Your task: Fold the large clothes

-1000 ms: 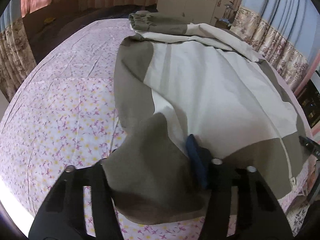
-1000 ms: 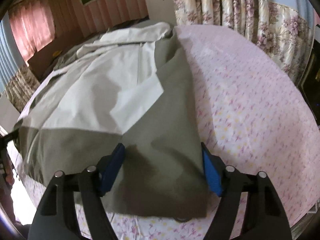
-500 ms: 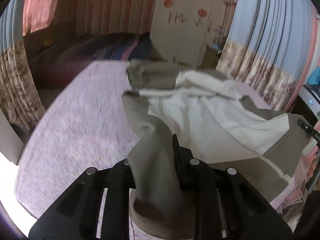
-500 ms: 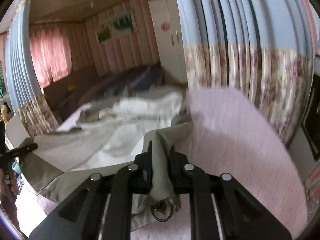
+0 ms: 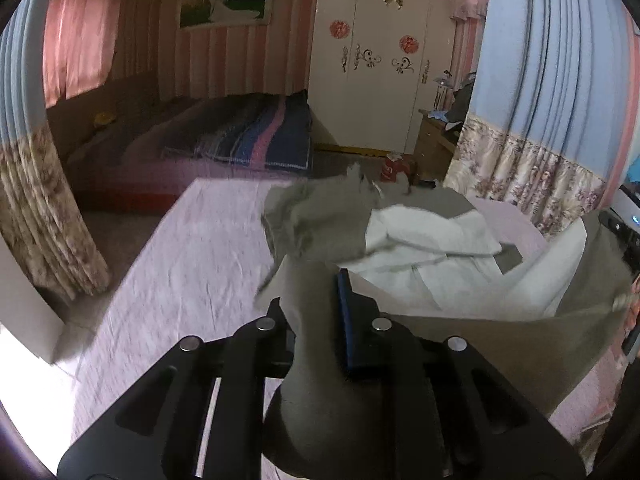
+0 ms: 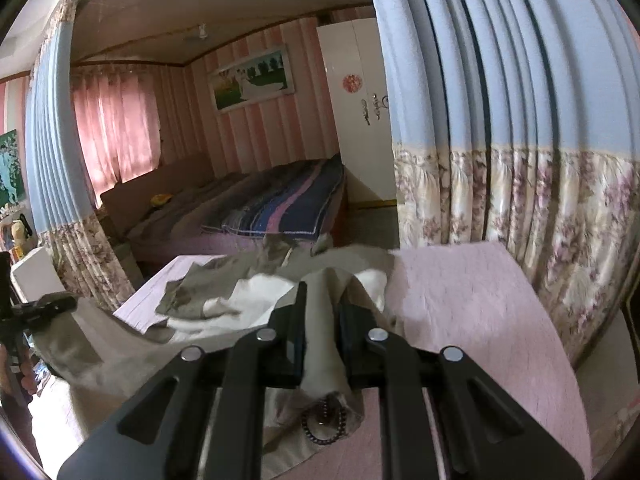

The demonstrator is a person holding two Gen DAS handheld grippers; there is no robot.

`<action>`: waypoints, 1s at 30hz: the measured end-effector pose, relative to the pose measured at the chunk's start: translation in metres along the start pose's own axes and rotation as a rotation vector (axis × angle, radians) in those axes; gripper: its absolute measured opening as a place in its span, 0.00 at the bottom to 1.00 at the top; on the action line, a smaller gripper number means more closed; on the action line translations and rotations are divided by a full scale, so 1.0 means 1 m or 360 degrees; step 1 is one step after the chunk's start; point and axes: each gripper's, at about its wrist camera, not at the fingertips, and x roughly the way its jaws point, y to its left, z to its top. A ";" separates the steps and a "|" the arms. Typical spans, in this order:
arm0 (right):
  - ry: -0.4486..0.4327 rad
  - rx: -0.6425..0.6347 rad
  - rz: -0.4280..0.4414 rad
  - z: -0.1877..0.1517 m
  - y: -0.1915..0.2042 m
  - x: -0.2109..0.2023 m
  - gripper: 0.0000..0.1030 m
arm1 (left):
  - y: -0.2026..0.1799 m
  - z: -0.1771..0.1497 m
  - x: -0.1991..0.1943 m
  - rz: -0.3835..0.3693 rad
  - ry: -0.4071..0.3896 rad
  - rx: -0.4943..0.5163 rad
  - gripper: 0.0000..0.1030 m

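A large olive-green and white jacket [image 5: 420,240] lies bunched on the pink floral bed sheet [image 5: 192,248]. My left gripper [image 5: 316,308] is shut on an olive hem corner and holds it lifted above the bed. My right gripper [image 6: 322,312] is shut on the other olive hem corner, also lifted; the jacket [image 6: 248,296] shows in the right wrist view, and the hem hangs taut between both grippers. The far sleeve end is crumpled at the bed's far side. The right gripper [image 5: 624,236] shows at the edge of the left wrist view.
A second bed with a striped blanket [image 5: 256,136] stands beyond. A white wardrobe [image 5: 380,60] is at the back. Floral curtains [image 6: 520,200] hang close on the right of the bed, and more curtains [image 5: 36,200] on the left. The bed sheet [image 6: 480,300] is bare at right.
Both grippers closed on the near hem corners and rose, lifting the jacket's lower part off the bed; the views tilted up from the bed to the room.
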 end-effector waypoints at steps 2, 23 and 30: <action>0.0025 0.0041 0.0024 0.021 -0.010 0.024 0.13 | 0.002 0.026 0.016 0.0017 0.0005 0.0021 0.15; 0.0687 -0.0103 -0.0243 0.049 -0.070 0.345 0.57 | 0.038 0.111 0.312 0.0307 0.0396 0.0189 0.85; 0.0487 -0.0088 -0.0126 0.074 -0.067 0.287 0.67 | 0.054 0.140 0.268 0.0207 0.0212 0.0056 0.94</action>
